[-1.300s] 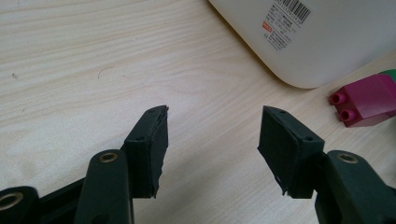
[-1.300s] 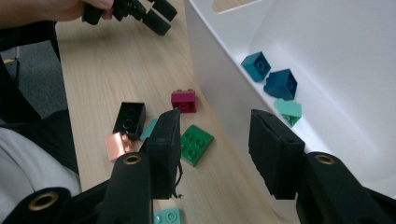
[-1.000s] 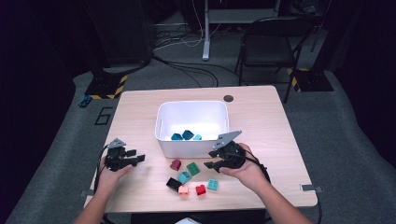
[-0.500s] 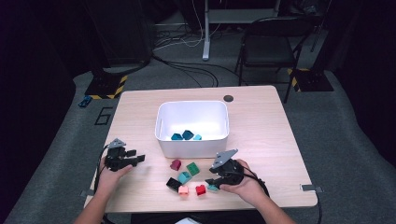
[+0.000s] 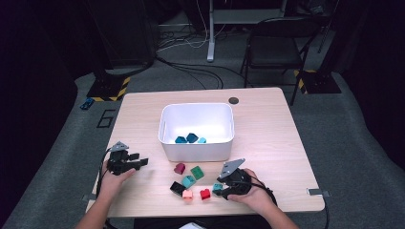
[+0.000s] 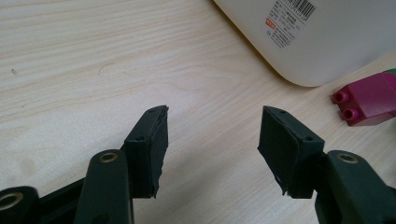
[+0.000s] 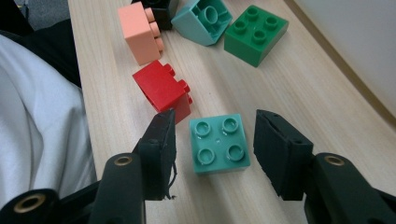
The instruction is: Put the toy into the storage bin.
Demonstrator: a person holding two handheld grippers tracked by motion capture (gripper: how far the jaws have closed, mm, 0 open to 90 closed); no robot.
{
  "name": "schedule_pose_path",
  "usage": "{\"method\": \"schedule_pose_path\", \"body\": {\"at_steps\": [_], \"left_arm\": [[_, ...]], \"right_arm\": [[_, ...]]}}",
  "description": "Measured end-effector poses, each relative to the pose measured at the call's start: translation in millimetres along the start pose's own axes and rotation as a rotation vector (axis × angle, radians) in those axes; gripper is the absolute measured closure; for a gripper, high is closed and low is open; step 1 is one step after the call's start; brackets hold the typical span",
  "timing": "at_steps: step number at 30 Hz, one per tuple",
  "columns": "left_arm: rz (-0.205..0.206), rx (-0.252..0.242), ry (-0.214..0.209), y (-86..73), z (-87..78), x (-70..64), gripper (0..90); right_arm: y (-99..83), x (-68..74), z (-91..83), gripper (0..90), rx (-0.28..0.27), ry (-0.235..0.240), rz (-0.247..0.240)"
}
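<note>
High view: the right claw point(image 5: 220, 188) sits low at the near edge of the table point(image 5: 267, 129), right at a teal block point(image 5: 218, 187); just to its left lie a red block point(image 5: 205, 193), a pink block point(image 5: 187, 194), a black block point(image 5: 176, 187), a pale teal block point(image 5: 188, 181), a green block point(image 5: 197, 172) and a maroon block point(image 5: 179, 168); the white bin point(image 5: 197, 131) stands behind them with blue and teal pieces inside; the left claw point(image 5: 138, 163) rests well apart at the table's left side

Left gripper view: the left claw point(image 6: 212, 140) is spread over bare wood, holding nothing; the bin's wall point(image 6: 317, 42) and the maroon block point(image 6: 369, 98) lie ahead to the right

Right gripper view: the right claw point(image 7: 215, 140) is spread, its jaws on either side of the teal block point(image 7: 219, 143), studs up on the table, not yet pinched; the red block point(image 7: 163, 88) lies just beside the left jaw
</note>
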State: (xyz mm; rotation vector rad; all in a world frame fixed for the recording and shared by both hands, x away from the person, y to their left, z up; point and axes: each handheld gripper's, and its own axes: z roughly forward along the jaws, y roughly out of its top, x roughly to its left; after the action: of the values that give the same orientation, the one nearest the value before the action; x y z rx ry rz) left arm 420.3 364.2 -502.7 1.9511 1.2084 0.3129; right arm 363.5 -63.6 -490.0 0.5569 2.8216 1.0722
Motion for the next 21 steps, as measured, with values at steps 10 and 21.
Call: {"method": "schedule_pose_path", "body": {"at_steps": [10,21], "left_arm": [[-0.001,-0.005,0.002,-0.5,0.6,0.1,42.1],[-0.004,-0.004,0.001,-0.6,0.9,-0.2,42.1]], "right_arm": [[-10.0,-5.2,14.5,55.1,0.036,0.007,0.012],[0.8,-9.6,8.3,58.2,0.019,-0.004,0.027]]}}
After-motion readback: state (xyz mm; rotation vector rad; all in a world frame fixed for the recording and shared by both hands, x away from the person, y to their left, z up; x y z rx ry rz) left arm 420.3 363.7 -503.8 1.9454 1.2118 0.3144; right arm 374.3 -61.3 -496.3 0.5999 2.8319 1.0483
